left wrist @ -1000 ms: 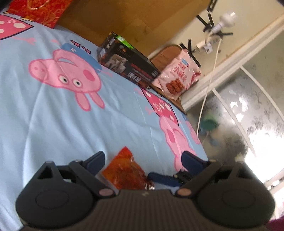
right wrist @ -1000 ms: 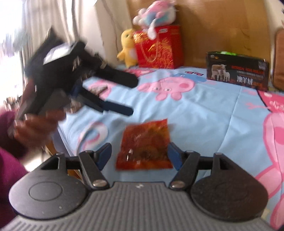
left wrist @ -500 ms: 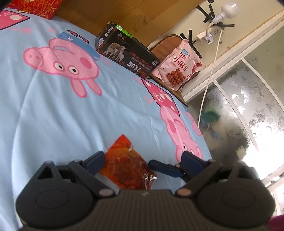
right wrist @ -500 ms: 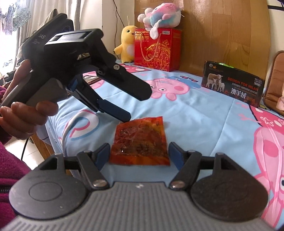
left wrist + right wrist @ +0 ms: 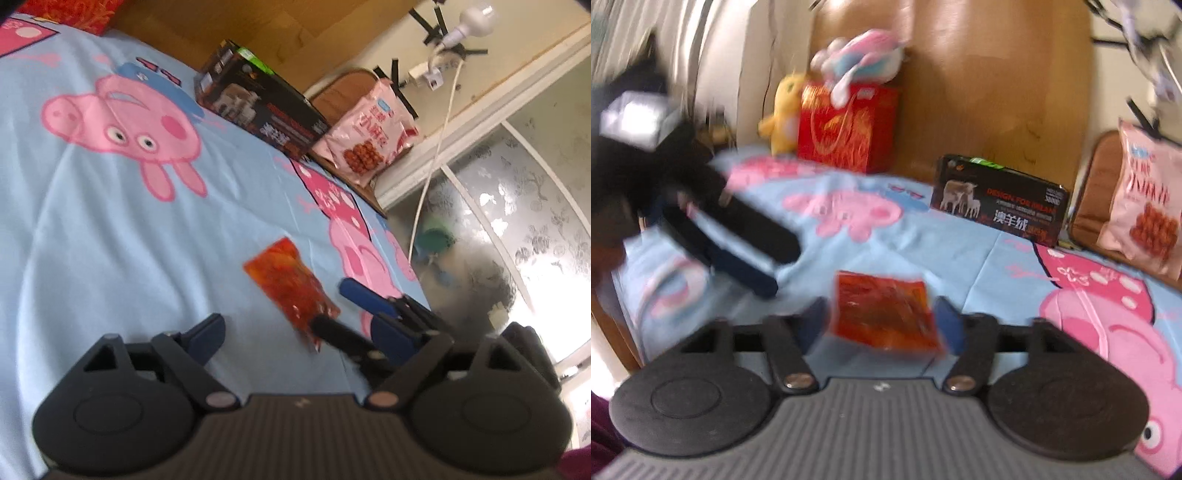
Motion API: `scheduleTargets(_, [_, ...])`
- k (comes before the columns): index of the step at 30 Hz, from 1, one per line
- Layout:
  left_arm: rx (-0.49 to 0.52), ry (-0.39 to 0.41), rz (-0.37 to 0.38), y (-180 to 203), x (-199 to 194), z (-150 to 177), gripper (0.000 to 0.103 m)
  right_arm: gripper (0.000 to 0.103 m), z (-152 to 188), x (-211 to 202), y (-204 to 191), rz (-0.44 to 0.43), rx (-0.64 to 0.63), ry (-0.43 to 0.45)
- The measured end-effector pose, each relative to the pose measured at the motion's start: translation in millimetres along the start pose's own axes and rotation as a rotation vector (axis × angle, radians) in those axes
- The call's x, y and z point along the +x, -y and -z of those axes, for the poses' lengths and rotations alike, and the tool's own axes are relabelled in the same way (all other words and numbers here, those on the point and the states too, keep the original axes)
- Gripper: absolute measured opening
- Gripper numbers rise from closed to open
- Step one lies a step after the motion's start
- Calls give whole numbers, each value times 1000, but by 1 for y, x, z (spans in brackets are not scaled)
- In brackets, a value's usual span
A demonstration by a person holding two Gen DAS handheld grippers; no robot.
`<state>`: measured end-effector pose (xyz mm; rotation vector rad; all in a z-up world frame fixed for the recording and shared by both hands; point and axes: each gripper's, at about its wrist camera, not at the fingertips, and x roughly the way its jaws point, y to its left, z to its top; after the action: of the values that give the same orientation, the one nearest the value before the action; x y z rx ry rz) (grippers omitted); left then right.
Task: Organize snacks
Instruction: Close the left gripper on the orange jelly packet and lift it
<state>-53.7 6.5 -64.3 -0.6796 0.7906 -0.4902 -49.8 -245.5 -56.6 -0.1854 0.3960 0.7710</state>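
We have the flat red-orange plastic snack packet point(image 5: 884, 314) down on the light blue cartoon-pig bedsheet point(image 5: 110, 240), right between the tips of our right gripper point(image 5: 882, 317). Its long axis runs away from us toward the wooden headboard point(image 5: 990, 85), short edge nearest. Our right jaws have just been closing in with the packet between them; motion blur stops us telling whether the pads press on it yet. Our left gripper point(image 5: 295, 332) has just narrowed slightly but is still spread wide, nothing in it, near the packet's corner. No container holds the packet. Farther back, a black rectangular cardboard box point(image 5: 999, 201) stands closed on the sheet, a pink snack bag point(image 5: 1145, 206) leaning beside it.
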Motion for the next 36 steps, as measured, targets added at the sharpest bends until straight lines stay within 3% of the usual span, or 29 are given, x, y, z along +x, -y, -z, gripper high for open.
scheduleTargets(2, [-7, 15, -1, -1, -3, -5, 91, 59, -3, -6, 11, -18, 45, 20])
scheduleTargets(5, [-4, 17, 0, 1, -1, -13, 92, 60, -2, -4, 15, 29, 25, 0])
scheduleTargets(9, [77, 5, -33, 15, 14, -29, 92, 62, 4, -3, 23, -41, 96, -64])
scheduleTargets(13, [148, -32, -45, 23, 40, -42, 92, 63, 12, -9, 12, -35, 54, -101])
scheduleTargets(16, [166, -89, -58, 23, 67, -42, 94, 65, 20, -11, 10, -15, 40, -103])
scheduleTargets(20, [189, -89, -36, 32, 72, -32, 98, 65, 18, -4, 15, 5, 70, -90])
scheduleTargets(23, [176, -87, -27, 32, 69, -27, 98, 59, 16, 1, 24, 19, 116, -73])
scheduleTargets(25, [139, -96, 7, 28, 67, -26, 98, 44, 15, 3, 29, 26, 143, -64])
scheduleTargets(28, [107, -92, 28, 26, 67, -25, 98, 42, 15, 5, 40, 31, 197, -54])
scheduleTargets(30, [96, -101, 36, 27, 72, -26, 90, 42, 14, 6, 44, 31, 215, -55])
scheduleTargets(32, [69, -137, 60, 26, 81, -27, 50, 42, 14, 7, 42, 31, 206, -57])
scheduleTargets(33, [53, -167, 70, 26, 89, -27, 40, 38, 13, 7, 40, 31, 197, -57])
scheduleTargets(34, [46, -166, 54, 26, 94, -27, 37, 23, 13, 7, 39, 27, 189, -56])
scheduleTargets(36, [57, -152, 44, 29, 95, -27, 34, 19, 11, 8, 35, 39, 167, -47])
